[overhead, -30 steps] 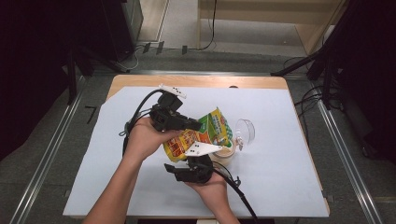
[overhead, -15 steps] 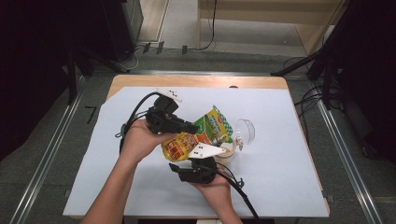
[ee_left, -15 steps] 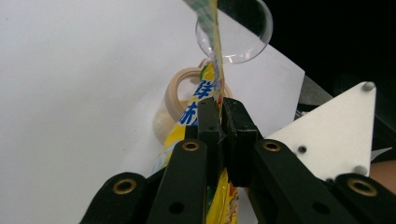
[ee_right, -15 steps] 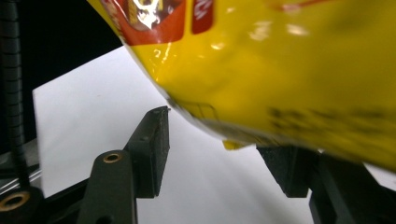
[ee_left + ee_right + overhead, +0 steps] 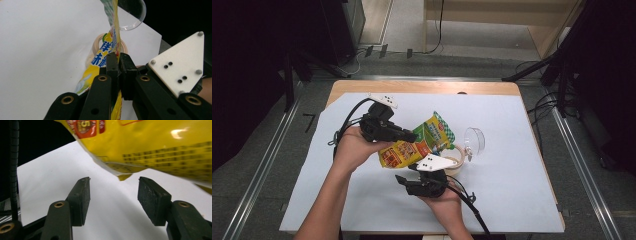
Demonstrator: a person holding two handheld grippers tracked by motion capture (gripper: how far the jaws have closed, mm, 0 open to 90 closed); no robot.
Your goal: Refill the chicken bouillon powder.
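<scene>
The snack bag (image 5: 417,145) serves as landmark throughout; it is already off the tabletop (image 5: 522,200), held in the air, so the picking up looks done, while whatever is to be done with its near end has, by my reading, not yet begun.

Nearest the person, the right tongs (image 5: 422,176) sit just below the bag's near yellow corner; in the right gripper view those tongs (image 5: 113,195) stand apart with nothing between them, and the bag's lower corner (image 5: 125,176) hangs just above and beyond the gap, not touching either pad (image 5: 152,197); a grip on that corner is what seems left for this hand.

Beside the bag on its left, the left tongs (image 5: 412,136) are clamped on the bag's edge; in the left gripper view the left tongs (image 5: 117,62) press tight together on the thin film, and the bag (image 5: 113,42) rises edge-on from them.

Just behind and under the bag lies a roll of tape (image 5: 456,159), flat on the tabletop; the left gripper view shows the roll (image 5: 97,43) past the clamped edge, partly hidden by the bag.

Farther still, to the bag's right and beyond the roll, a clear plastic cup (image 5: 474,141) lies tipped on its side, apart from the bag and from both tongs.
</scene>
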